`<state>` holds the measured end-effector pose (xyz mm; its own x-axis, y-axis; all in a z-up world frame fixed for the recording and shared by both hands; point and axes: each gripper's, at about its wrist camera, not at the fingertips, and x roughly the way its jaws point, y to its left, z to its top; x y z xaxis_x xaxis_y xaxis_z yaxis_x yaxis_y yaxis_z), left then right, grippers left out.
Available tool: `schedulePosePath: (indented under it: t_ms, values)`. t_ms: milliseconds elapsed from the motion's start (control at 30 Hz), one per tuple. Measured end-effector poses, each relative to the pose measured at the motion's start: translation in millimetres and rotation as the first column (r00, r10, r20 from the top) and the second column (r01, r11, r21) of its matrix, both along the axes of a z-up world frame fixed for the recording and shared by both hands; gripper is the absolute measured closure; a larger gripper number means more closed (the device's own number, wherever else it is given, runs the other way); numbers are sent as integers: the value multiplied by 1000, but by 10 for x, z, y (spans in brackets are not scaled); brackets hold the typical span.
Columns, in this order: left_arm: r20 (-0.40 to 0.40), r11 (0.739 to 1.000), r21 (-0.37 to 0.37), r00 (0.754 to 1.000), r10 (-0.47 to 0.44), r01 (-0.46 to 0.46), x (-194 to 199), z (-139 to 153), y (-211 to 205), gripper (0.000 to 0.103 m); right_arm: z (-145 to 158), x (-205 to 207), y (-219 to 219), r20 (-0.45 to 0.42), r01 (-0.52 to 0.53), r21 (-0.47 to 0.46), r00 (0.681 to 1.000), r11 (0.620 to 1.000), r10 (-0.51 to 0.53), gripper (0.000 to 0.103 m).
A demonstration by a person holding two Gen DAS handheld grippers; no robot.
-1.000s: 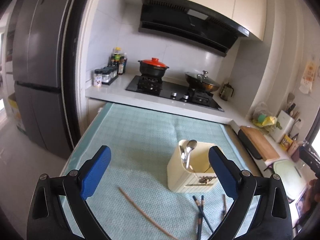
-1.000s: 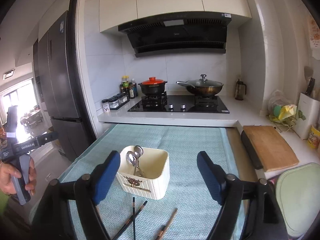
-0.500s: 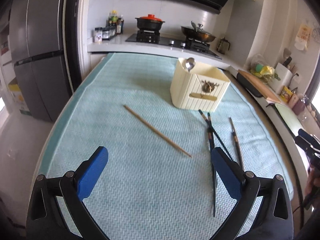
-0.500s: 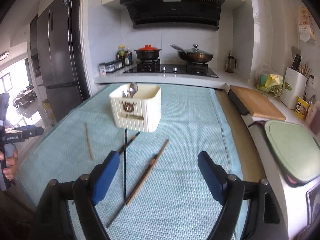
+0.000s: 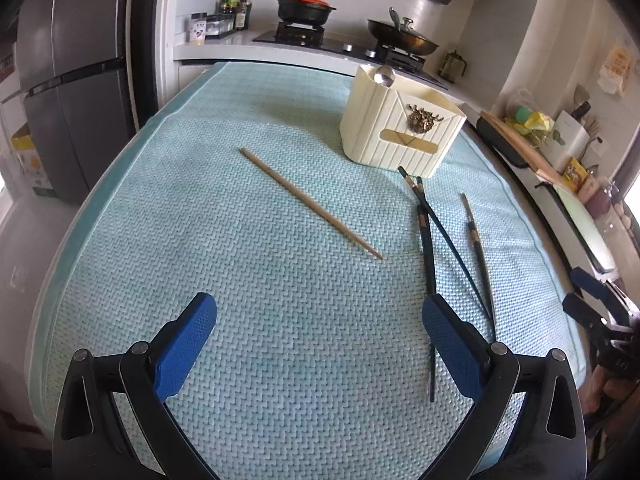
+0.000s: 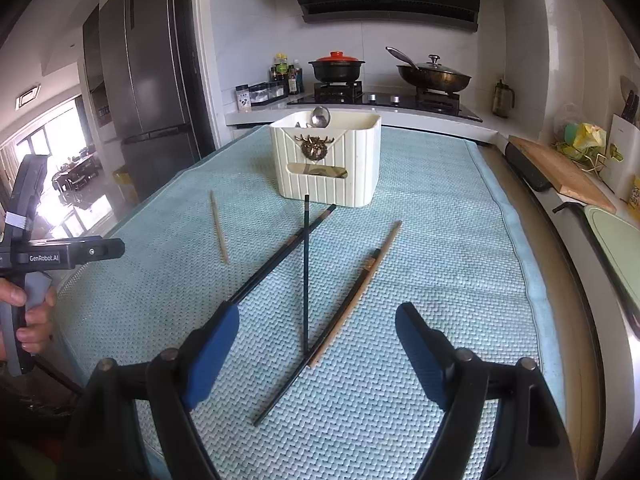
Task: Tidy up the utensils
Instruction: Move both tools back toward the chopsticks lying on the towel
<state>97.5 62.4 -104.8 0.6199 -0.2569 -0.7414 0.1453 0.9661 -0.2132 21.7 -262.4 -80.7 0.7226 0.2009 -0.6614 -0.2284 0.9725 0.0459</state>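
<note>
A cream ribbed utensil holder (image 5: 400, 132) (image 6: 326, 160) stands on the teal mat (image 5: 200, 240), with a metal spoon (image 5: 383, 75) (image 6: 319, 117) in it. A light wooden chopstick (image 5: 310, 203) (image 6: 219, 227) lies alone on the mat. Two dark chopsticks (image 5: 426, 240) (image 6: 306, 264) lie crossed in front of the holder. Beside them lies a brown chopstick (image 5: 476, 248) (image 6: 356, 292). My left gripper (image 5: 320, 332) is open and empty above the near mat. My right gripper (image 6: 318, 340) is open and empty over the near ends of the dark chopsticks.
A stove with a red-lidded pot (image 6: 336, 68) and a lidded wok (image 6: 434, 74) stands behind the mat. A fridge (image 6: 148, 92) is at the left. A wooden cutting board (image 6: 560, 172) and a green tray (image 6: 616, 236) lie on the right counter.
Both grippers have pulled back from the holder and tilted down toward the mat. The chopsticks now lie in full view. Both stay open.
</note>
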Motion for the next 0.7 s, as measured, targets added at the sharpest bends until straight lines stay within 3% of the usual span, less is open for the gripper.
schedulePosePath:
  t_ms: [200, 467, 700]
  values:
    - [-3, 999, 33, 1000, -23, 23, 149, -15, -40, 1, -80, 116, 37, -42, -44, -1, 998, 999, 43, 25]
    - [-48, 998, -37, 998, 42, -44, 539, -101, -172, 1, -307, 397, 218, -114, -105, 10, 988, 994, 105, 40]
    - [-81, 996, 47, 994, 73, -69, 960, -311, -464, 2, -341, 579, 288, -125, -120, -5, 985, 993, 119, 42]
